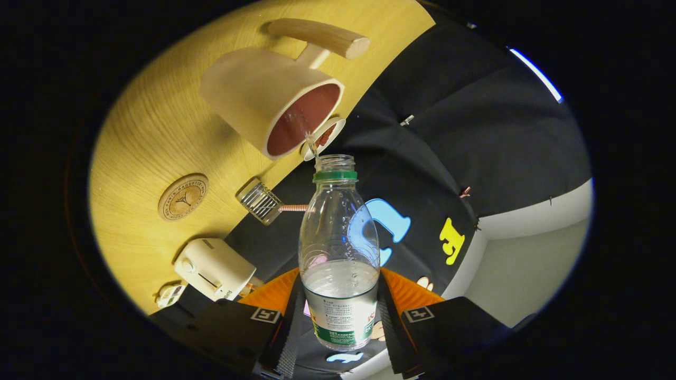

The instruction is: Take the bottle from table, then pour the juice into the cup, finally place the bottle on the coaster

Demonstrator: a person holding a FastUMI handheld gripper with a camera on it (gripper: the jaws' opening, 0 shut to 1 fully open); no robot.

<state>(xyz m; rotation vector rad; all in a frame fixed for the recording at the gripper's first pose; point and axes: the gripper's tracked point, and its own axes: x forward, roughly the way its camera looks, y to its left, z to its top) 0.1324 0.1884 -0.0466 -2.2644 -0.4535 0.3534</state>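
Beyond the claw [340, 316], the wooden table [158, 137] swings across my view at a steep slant, which I take as the mark of my own tilt while pouring rather than of any sloping furniture. Its pale grain is well lit, and past its edge hangs the booth's black cloth wall [475, 132], with a light floor or wall panel [528, 253] off to the claw's right.

Between the fingers I hold the bottle [339, 248], clear plastic, both fingers pressed against its lower sides near the label. It is uncapped, its mouth aimed straight ahead of the claw at the cup [272, 100], a cream mug with a wooden handle and dark interior. A thin stream [310, 143] leaves the mouth toward the cup's rim, so I judge the pour is under way; liquid remains pooled at the bottle's base near the fingers.

Left of the claw and nearer than the cup lies the coaster [183, 197], a round wooden disc, bare, where the bottle must end up. Closer in on that side sits a cream toaster-like appliance [214, 268]. Just ahead of the fingers to the left stands a small ribbed glass [258, 201], and behind the cup a small white dish [325, 137] peeks out.
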